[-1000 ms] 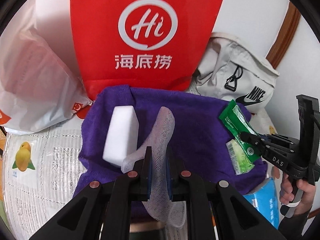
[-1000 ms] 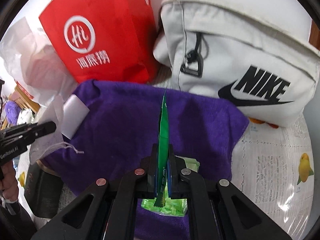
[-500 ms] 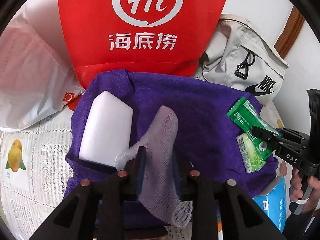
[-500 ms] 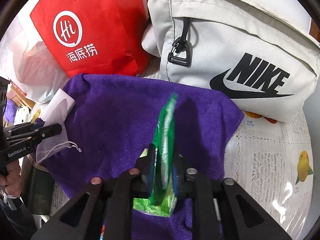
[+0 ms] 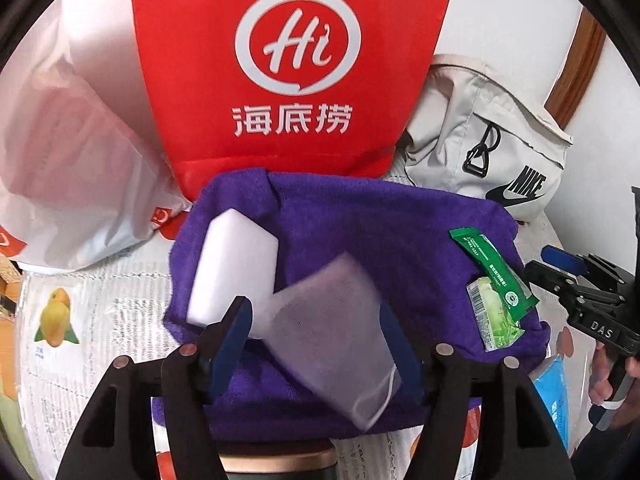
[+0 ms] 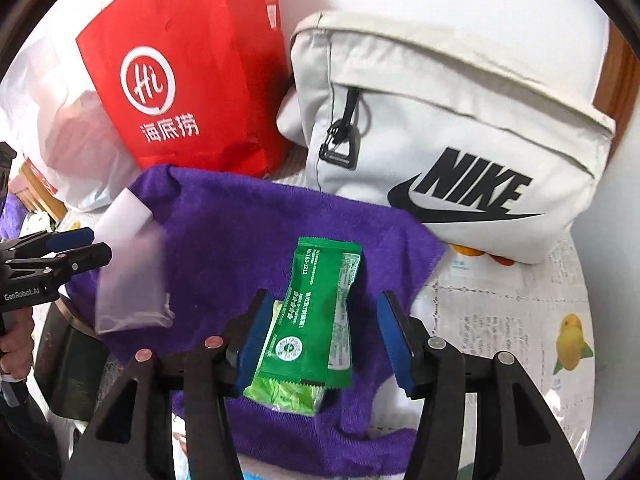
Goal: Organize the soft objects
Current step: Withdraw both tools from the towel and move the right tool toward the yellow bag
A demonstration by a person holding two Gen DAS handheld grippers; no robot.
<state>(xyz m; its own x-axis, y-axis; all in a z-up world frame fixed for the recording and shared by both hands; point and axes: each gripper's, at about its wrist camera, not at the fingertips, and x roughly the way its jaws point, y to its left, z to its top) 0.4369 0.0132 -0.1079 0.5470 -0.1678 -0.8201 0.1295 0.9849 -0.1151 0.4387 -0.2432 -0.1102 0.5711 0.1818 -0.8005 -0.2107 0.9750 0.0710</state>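
The left gripper has just been opening, its blue pads parted, and a translucent white mesh pouch lies released between them on the purple terry towel; a white foam block sits at ten o'clock of the pouch; the right gripper has likewise just been opening, a green foil sachet lying loose between its jaws atop a pale green packet; a red paper bag stands at twelve o'clock.

My left tool and right tool are black plastic, with blue finger pads, copper-coloured screw heads, and white "GenRobot.AI" and "DAS" lettering.
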